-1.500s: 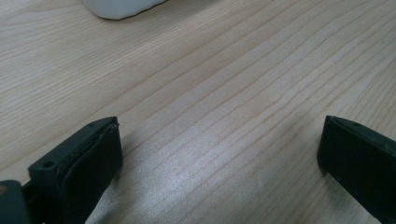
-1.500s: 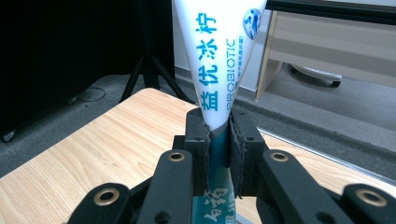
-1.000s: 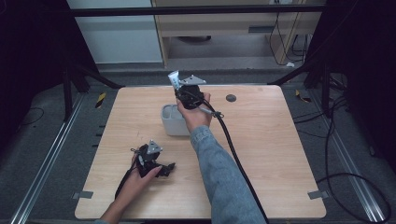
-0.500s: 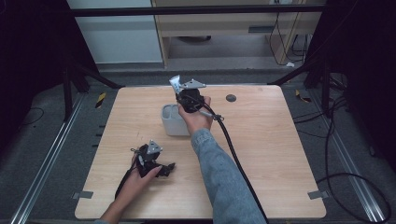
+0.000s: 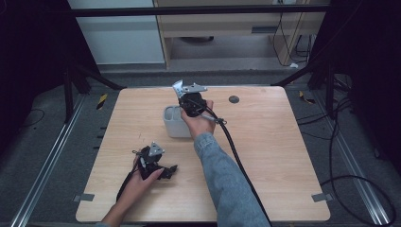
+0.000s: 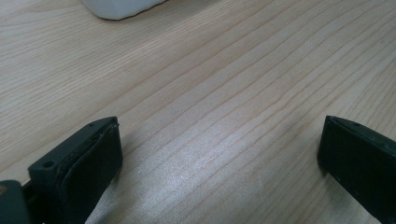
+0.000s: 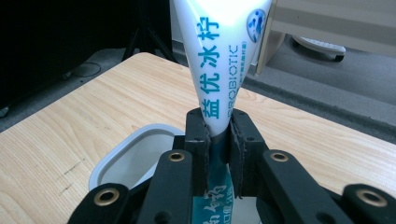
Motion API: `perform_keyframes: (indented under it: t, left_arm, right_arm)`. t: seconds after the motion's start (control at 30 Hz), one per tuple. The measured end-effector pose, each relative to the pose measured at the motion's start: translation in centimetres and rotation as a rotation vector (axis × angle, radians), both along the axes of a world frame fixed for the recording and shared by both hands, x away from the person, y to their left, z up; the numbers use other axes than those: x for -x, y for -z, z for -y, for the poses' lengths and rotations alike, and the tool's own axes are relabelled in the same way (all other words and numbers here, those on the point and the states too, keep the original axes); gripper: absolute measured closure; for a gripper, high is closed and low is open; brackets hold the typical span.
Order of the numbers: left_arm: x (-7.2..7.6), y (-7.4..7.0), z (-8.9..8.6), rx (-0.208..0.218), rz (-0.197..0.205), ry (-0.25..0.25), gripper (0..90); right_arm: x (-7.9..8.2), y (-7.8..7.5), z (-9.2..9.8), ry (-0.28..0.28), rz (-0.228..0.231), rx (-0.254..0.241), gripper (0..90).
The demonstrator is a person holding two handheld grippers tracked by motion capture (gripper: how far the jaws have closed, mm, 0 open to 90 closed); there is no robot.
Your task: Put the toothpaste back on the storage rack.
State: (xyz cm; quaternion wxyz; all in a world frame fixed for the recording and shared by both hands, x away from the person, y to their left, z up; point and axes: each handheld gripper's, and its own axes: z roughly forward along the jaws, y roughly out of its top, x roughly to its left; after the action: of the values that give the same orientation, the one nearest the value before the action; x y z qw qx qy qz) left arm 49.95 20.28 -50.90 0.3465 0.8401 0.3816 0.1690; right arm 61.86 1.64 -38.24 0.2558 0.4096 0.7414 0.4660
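- The left gripper (image 5: pixel 163 171) rests on the light wooden tabletop (image 5: pixel 283 156), nearer the person than the pale grey rounded plastic container (image 5: pixel 174 124), its jaws spread wide with bare wood between them. Lying idle there, it is too far from the container to steady it if the container gets nudged.
- The container stands beyond that gripper, its hollow open upward in the right gripper view. It looks light, so a knock from the descending hand or the thick black cable (image 5: pixel 236 156) trailing past it could shove or tip it.
- The right gripper (image 7: pixel 218 126) is held above the container's far rim, jaws clenched on the narrow part of a white soft plastic tube printed with blue-green lettering (image 7: pixel 219 56), whose broad flat end points up and away.
- The grip sits on the slim portion only, so the heavier wide end could swing the tube sideways or let it slide through the pads.
- If released off-centre, the tube could catch the container's rim and fall onto the tabletop.
- Squeezing harder might dent the soft tube.
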Motion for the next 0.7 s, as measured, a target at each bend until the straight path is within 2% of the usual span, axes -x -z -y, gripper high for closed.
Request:
perform_keyframes:
  t: [0.7]
  left_arm:
    - [0.0,0.0,0.0,0.000,0.001,0.000,0.0]
  right_arm:
    - [0.2,1.2,0.0,-0.002,-0.036,0.026,79.5]
